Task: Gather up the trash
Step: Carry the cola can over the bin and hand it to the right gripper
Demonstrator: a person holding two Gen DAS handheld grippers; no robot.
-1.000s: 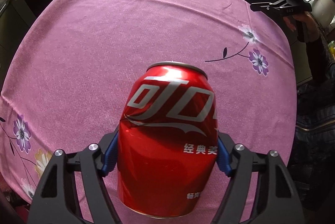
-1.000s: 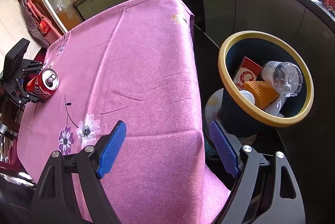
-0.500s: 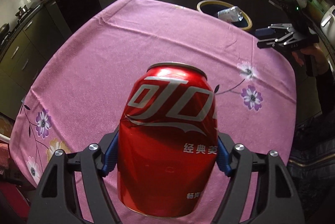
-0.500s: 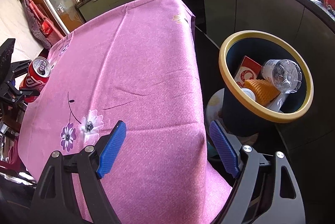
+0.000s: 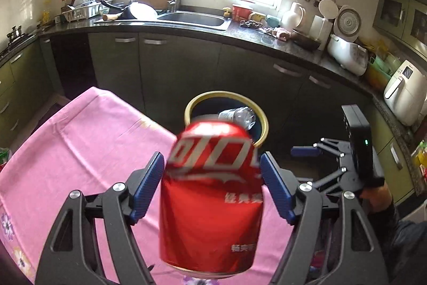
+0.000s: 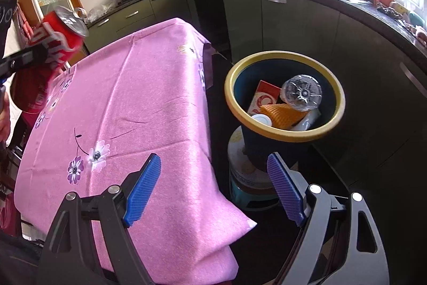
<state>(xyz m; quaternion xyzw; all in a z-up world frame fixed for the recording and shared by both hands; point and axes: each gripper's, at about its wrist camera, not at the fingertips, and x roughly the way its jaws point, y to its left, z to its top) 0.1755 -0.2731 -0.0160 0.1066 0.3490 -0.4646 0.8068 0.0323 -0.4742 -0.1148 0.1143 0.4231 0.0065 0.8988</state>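
The red can (image 5: 210, 194) is motion-blurred and hides the bin's (image 5: 263, 122) near rim.

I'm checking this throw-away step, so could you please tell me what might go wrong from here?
1. The red can looks motion-blurred and the left hand-held gripper has spread wide, so the can may be loose while over the pink tablecloth, short of the bin.
2. The bin already holds a bottle and cartons; the can might bounce out.

Red can (image 5: 210, 194) airborne, blurred, dented; yellow-rimmed bin (image 6: 284, 134) holds trash.
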